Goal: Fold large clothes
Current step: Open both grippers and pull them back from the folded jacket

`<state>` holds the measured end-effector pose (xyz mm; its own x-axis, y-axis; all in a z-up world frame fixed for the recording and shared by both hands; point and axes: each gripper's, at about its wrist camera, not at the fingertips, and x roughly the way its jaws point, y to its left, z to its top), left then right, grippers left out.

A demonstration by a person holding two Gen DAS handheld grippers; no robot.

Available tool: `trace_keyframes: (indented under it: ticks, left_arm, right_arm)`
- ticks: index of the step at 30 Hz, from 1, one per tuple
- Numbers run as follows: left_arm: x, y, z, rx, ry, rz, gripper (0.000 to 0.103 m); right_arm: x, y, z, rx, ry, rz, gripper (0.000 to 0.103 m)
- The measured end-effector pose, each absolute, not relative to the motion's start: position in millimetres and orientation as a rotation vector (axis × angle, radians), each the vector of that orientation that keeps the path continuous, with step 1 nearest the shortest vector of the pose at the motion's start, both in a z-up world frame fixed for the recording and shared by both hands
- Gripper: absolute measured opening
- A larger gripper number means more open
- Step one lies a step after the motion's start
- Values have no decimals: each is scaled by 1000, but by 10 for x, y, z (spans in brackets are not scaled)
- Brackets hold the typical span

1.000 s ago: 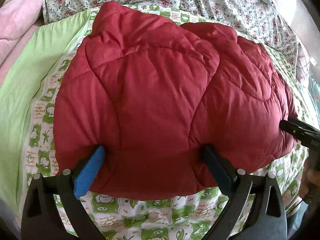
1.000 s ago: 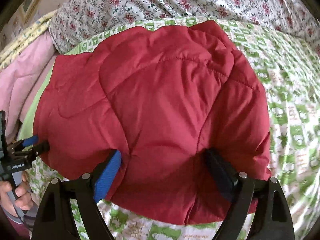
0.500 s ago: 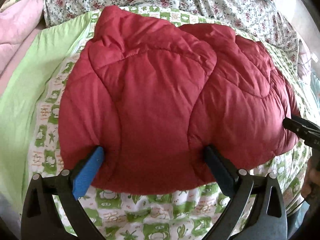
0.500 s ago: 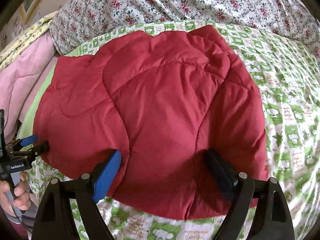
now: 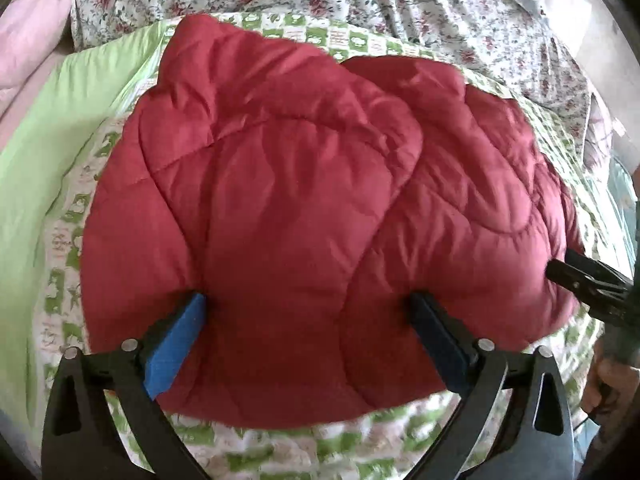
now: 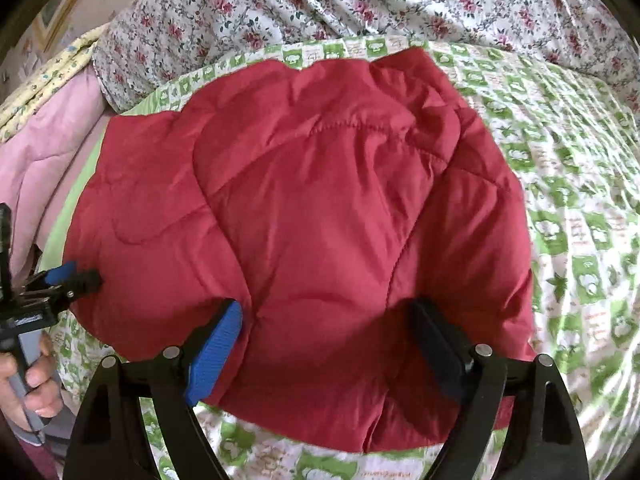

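A red quilted puffer jacket (image 5: 312, 208) lies folded on a green-and-white patterned bed sheet (image 5: 280, 452); it also fills the right wrist view (image 6: 320, 216). My left gripper (image 5: 308, 308) has its jaws wide apart around the jacket's near edge, which bulges between the fingers. My right gripper (image 6: 324, 316) stands the same way on the jacket's near right part. The right gripper's tip shows at the jacket's right side in the left view (image 5: 576, 276), and the left gripper's tip shows at its left side in the right view (image 6: 76, 280).
A floral quilt (image 6: 360, 4) lies bunched along the far side of the bed. A pink blanket (image 6: 44, 152) and a plain green sheet (image 5: 52, 148) lie to the left. The patterned sheet (image 6: 580, 200) stretches out to the right.
Both grippers have pushed a little forward and lower over the jacket, which now sits flatter and farther in on the sheet. The jaws have stayed wide apart.
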<state>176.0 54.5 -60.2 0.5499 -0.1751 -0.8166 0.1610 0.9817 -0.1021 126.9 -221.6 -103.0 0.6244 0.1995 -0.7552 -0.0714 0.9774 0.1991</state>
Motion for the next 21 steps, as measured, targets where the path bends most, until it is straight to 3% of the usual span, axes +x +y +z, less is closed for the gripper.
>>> trace_keyframes:
  ticks: [10,21]
  left_arm:
    - [1652,525,-492,-12,951,-194,103]
    - [890,506,-500,113,924,-159,103]
  right_arm:
    - [1168,-2217,-894,185,870,172,89]
    - [434,-2006,-759,82,865,256,89]
